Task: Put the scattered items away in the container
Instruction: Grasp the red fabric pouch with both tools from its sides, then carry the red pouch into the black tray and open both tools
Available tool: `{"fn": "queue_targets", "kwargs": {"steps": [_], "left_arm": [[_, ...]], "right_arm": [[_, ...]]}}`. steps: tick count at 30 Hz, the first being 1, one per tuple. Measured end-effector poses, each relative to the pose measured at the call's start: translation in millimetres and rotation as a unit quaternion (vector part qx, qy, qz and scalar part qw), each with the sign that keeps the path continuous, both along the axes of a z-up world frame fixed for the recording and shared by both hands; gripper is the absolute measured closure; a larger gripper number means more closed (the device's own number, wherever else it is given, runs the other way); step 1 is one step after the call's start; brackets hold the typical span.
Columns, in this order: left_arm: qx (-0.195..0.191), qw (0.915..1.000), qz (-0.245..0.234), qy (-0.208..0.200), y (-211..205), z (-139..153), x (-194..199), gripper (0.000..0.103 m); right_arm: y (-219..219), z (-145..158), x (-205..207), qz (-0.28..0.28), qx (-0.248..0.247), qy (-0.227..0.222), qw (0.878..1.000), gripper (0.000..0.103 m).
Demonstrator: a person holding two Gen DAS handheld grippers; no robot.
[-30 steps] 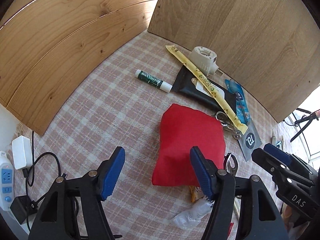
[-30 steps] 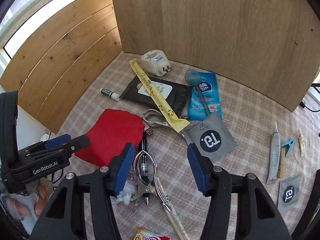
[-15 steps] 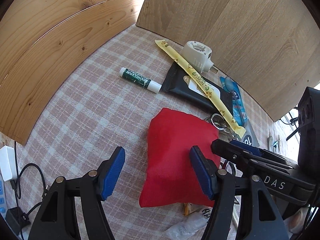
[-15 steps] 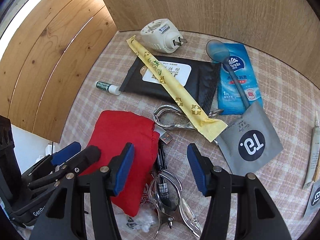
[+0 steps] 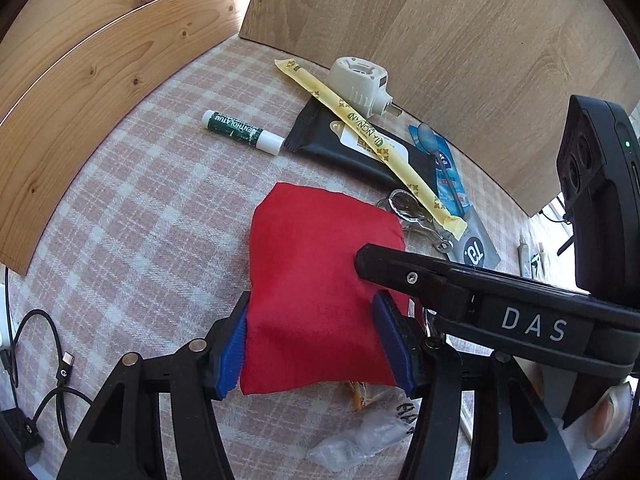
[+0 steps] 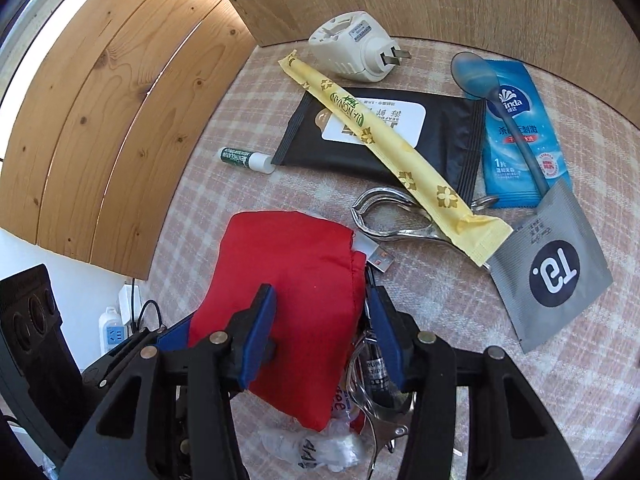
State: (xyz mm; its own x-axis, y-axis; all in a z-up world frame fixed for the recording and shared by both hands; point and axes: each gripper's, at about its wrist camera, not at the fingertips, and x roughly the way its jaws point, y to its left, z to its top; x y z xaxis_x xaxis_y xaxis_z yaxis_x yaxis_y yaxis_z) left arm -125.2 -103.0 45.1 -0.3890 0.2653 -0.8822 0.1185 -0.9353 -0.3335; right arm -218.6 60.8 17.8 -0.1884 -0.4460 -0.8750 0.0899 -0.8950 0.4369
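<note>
Closing from both sides, the left gripper (image 5: 316,344) has its blue pads at the two side edges of the red fabric pouch (image 5: 320,280), seemingly touching the cloth near its open near end; a firm pinch can't be confirmed. In this left wrist view the pouch lies mid-table on the checked tablecloth (image 5: 132,216), and the lip balm stick (image 5: 240,132), black wipes pack (image 5: 360,148) and yellow chopstick sleeve (image 5: 372,136) lie loose toward the far corner.

From the right wrist view, the right gripper (image 6: 320,336) is closing too, one pad lying on top of the pouch (image 6: 288,280), the other at its hem; a real grip isn't clear. Nail clippers (image 6: 392,220), blue wipe sachet (image 6: 516,132), grey sachet (image 6: 552,276) and white plug adapter (image 6: 352,48) remain outside. Nothing looks packed yet; judging by this, the pouch is only being opened.
</note>
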Motion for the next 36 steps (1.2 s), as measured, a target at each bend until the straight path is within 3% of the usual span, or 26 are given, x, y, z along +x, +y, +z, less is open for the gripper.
{"fn": "queue_targets", "kwargs": {"steps": [4,7,11,24,29,36], "left_arm": [[0.006,0.9999,-0.011,0.002,-3.6,1.2,6.6,0.046],[0.033,0.9994,-0.007,-0.004,-12.9,-0.5,9.5,0.047],[0.031,0.9995,-0.005,0.001,-12.4,5.8,17.5,0.047],[0.028,0.9987,-0.012,0.041,-20.3,55.5,28.9,0.049],[0.017,0.9974,-0.034,0.061,24.9,72.0,16.1,0.049],[0.004,0.9887,-0.116,0.095,114.6,98.1,1.7,0.049]], "right_arm": [[-6.7,1.0,0.9,-0.002,0.011,0.001,1.000,0.054],[-8.7,-0.1,-5.3,0.008,0.019,-0.013,1.000,0.050],[-8.1,-6.2,-8.3,0.008,-0.011,-0.039,0.999,0.047],[-9.5,30.4,12.9,0.009,-0.034,0.007,0.999,0.047],[7.4,58.1,28.3,0.009,-0.021,0.042,0.999,0.047],[82.9,96.2,63.7,-0.057,-0.016,0.086,0.995,0.047]]}}
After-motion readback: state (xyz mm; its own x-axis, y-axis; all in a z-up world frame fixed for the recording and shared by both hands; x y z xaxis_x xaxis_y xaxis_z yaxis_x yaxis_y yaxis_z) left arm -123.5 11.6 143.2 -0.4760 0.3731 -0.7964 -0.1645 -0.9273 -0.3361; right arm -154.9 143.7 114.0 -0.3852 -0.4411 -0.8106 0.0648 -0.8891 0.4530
